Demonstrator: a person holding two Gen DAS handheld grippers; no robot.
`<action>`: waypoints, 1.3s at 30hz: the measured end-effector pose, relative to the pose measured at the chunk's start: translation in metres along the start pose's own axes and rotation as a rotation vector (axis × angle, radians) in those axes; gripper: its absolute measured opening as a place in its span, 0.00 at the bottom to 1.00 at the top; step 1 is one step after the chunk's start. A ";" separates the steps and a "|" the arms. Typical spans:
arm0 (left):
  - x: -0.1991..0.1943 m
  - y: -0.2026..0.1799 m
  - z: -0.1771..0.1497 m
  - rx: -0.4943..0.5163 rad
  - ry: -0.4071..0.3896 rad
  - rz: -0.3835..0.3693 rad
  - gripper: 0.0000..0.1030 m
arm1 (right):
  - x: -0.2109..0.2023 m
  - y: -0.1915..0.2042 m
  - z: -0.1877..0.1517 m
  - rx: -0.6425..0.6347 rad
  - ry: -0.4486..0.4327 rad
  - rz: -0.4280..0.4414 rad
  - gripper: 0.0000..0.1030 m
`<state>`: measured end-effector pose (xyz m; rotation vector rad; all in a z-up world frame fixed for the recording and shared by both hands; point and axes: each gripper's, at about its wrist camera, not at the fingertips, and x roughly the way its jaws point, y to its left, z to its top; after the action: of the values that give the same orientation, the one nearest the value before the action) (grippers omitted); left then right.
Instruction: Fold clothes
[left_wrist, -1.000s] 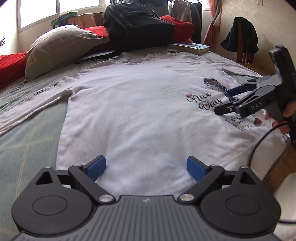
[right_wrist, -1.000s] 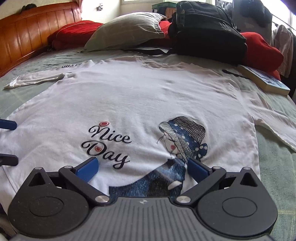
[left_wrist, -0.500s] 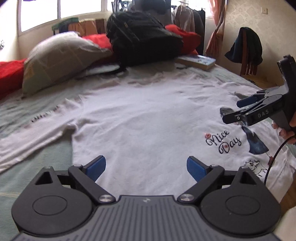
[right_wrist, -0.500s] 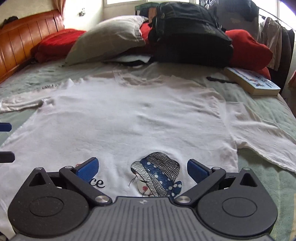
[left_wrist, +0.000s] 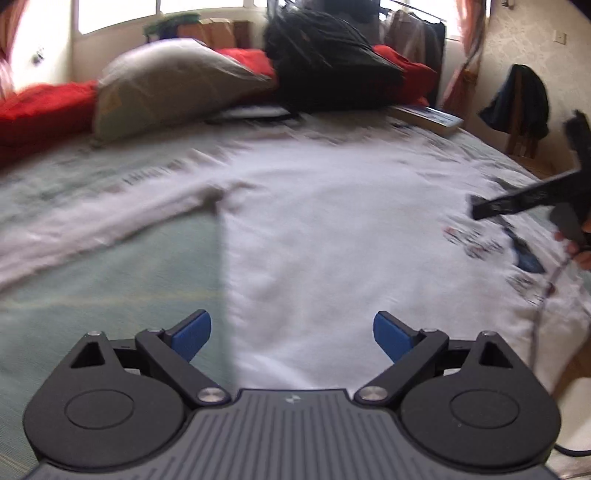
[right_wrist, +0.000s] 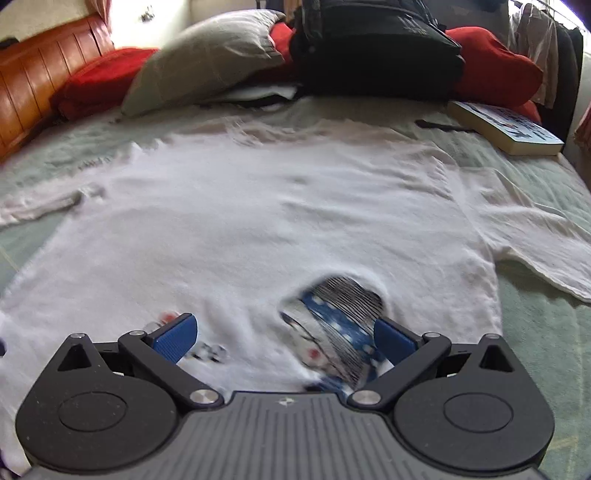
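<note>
Here we hold both grippers low over a white long-sleeved T-shirt (right_wrist: 280, 221) that lies spread flat, front up, on a pale green bedspread (left_wrist: 110, 295). Our left gripper (left_wrist: 291, 328) has its blue-padded fingers (left_wrist: 192, 332) spread wide with nothing between them; it sits over the shirt's left side edge, one pad above bare bedspread and the other above white cloth. From this view the shirt's left sleeve (left_wrist: 92, 229) stretches out across the bedspread, and the picture is smeared by motion blur. Our right gripper (right_wrist: 284, 336) is likewise wide open and empty, poised above the lower front of the shirt, where a printed figure in a blue dotted hat (right_wrist: 340, 314) shows between its pads; the lettering beside the print is too blurred to read. The shirt's right sleeve (right_wrist: 535, 240) lies out to the side on the bedspread. In the left wrist view we see that right gripper (left_wrist: 476, 208) from the side, dark and blurred, held above the printed area, with fingers of our hand (left_wrist: 576, 247) on its handle and a cable (left_wrist: 543, 314) trailing down.

At the head of the bed sit a grey pillow (right_wrist: 207, 55), red cushions (right_wrist: 491, 66), and a black backpack (right_wrist: 373, 48). A paperback book (right_wrist: 509, 129) lies near the bed's right edge, a wooden headboard (right_wrist: 40, 81) stands at the left, and a chair draped with dark clothing (left_wrist: 521, 99) stands by the wall.
</note>
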<state>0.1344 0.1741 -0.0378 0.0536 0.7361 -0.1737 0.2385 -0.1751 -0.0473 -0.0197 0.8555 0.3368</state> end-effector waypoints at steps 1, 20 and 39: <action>0.000 0.017 0.008 -0.007 -0.011 0.039 0.92 | -0.003 0.004 0.005 0.009 -0.013 0.027 1.00; 0.057 0.250 0.006 -0.365 0.082 0.419 0.92 | 0.017 0.096 0.050 -0.105 0.020 0.273 1.00; 0.021 0.198 0.013 -0.366 0.054 0.296 0.91 | 0.017 0.098 0.050 -0.108 0.038 0.288 1.00</action>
<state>0.1932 0.3643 -0.0454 -0.1815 0.7948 0.2466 0.2565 -0.0696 -0.0157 -0.0029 0.8781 0.6540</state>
